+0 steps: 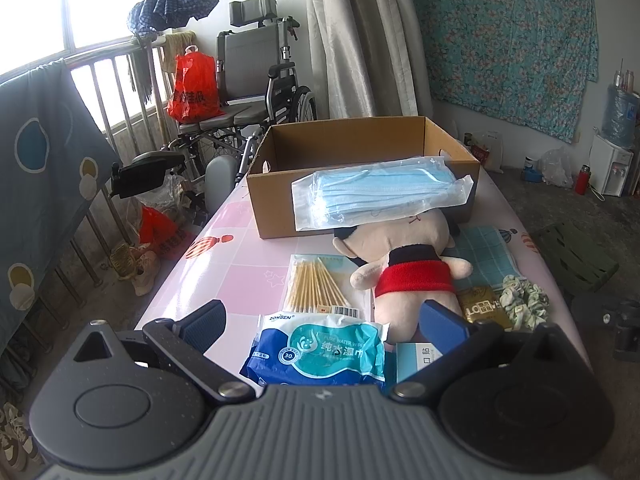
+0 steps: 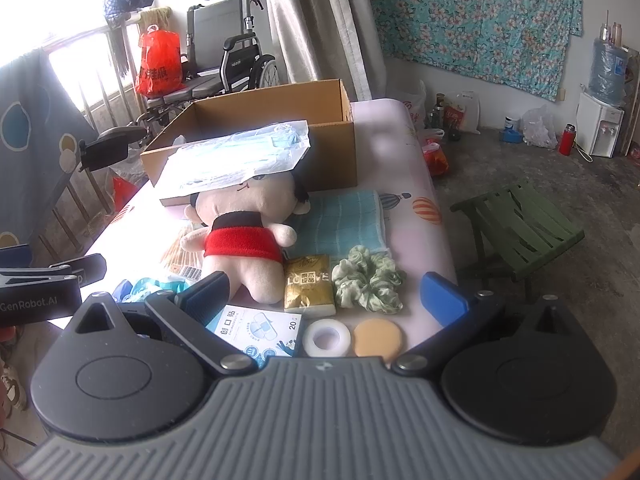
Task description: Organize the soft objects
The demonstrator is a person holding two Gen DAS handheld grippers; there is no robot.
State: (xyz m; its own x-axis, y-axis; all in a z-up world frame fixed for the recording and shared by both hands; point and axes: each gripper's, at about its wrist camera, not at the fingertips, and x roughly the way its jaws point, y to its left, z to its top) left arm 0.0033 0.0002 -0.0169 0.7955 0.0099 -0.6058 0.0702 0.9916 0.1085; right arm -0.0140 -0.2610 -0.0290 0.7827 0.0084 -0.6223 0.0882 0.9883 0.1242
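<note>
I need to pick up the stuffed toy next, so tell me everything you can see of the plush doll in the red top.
The beige plush doll with black hair and a red-and-black top lies on the pink patterned tablecloth, head toward the open cardboard box. A clear bag of blue face masks rests across its head and the box rim. Its legs point toward the grippers; neither gripper touches it.

Home bedrm: wheelchair [image 1: 256, 80], curtain [image 1: 360, 36] (water dispenser [image 2: 602, 128] too).
</note>
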